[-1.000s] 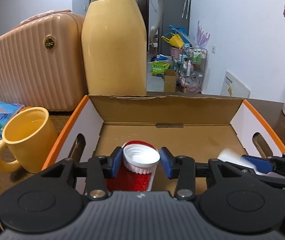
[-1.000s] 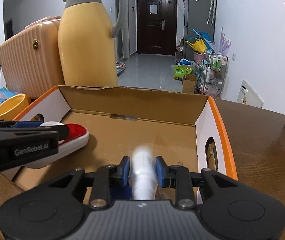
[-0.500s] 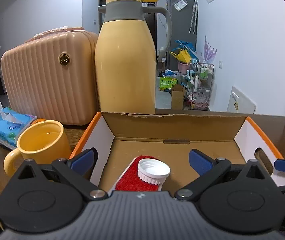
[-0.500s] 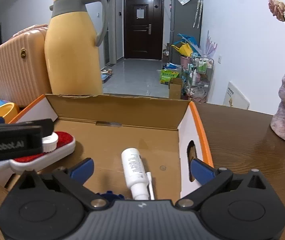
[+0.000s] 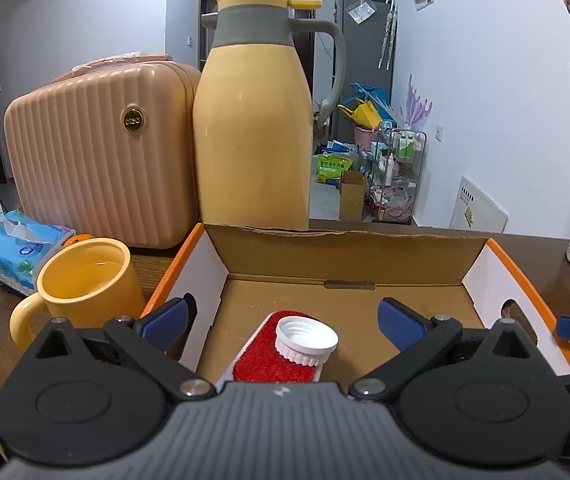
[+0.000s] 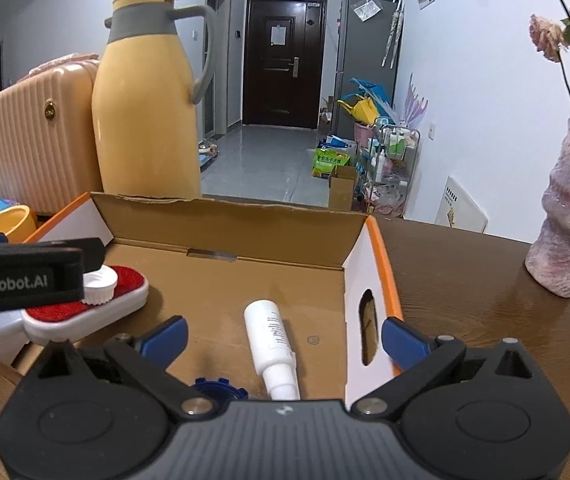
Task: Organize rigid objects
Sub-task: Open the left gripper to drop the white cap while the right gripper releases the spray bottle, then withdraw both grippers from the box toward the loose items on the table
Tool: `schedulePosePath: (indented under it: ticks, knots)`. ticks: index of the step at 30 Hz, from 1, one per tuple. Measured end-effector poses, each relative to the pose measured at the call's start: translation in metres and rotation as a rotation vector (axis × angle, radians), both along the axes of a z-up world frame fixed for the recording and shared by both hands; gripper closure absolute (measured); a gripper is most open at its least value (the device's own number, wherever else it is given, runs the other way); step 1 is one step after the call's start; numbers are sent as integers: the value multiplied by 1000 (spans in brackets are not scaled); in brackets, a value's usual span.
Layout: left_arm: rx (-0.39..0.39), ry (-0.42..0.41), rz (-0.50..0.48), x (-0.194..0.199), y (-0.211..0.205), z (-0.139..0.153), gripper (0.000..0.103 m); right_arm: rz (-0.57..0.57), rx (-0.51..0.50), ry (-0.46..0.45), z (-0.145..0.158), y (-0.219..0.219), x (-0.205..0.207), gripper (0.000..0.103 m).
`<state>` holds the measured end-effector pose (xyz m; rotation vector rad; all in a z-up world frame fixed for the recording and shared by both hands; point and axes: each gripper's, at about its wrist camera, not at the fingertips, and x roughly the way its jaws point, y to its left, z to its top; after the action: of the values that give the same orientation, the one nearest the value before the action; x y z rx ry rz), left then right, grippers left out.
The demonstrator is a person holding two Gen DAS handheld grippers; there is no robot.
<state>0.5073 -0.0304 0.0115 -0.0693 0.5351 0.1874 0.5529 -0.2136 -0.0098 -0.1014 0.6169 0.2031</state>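
Taking the cardboard box (image 5: 349,256) as the landmark: to its left, a yellow mug (image 5: 85,280) is standing on the wooden table (image 6: 485,312), with a blue tissue pack (image 5: 17,244) lying further left. Behind the box's left corner, a ribbed peach case (image 5: 97,152) and a tall yellow thermos (image 5: 253,136) are standing side by side.

The left gripper (image 5: 281,320) is hovering over the box's near left part with its blue pads spread wide, gripping nothing. Below it, inside the box, a red-topped brush (image 5: 273,360) is lying flat, and a white ribbed cap (image 5: 305,340) is resting on its red face.

The right gripper (image 6: 283,336) is hanging over the box's near right part, fingers likewise splayed and empty. Between them a white bottle (image 6: 273,344) is lying on the box floor, nozzle toward the camera, and a blue cap (image 6: 217,390) is peeking out just left of it. To the right of the box, a pink vase (image 6: 569,216) is standing on the table.
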Motion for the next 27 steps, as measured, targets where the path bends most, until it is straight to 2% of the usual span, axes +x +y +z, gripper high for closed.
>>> schedulePosePath:
  ticks: [6, 23, 27]
  knots:
    - [-16, -15, 13, -12, 4, 7, 0, -12, 11, -28, 12, -11, -16, 0]
    - [29, -35, 33, -74, 4, 9, 0, 4, 10, -67, 18, -21, -78, 0]
    - [39, -63, 33, -92, 1, 10, 0, 4, 9, -84, 19, -23, -93, 0]
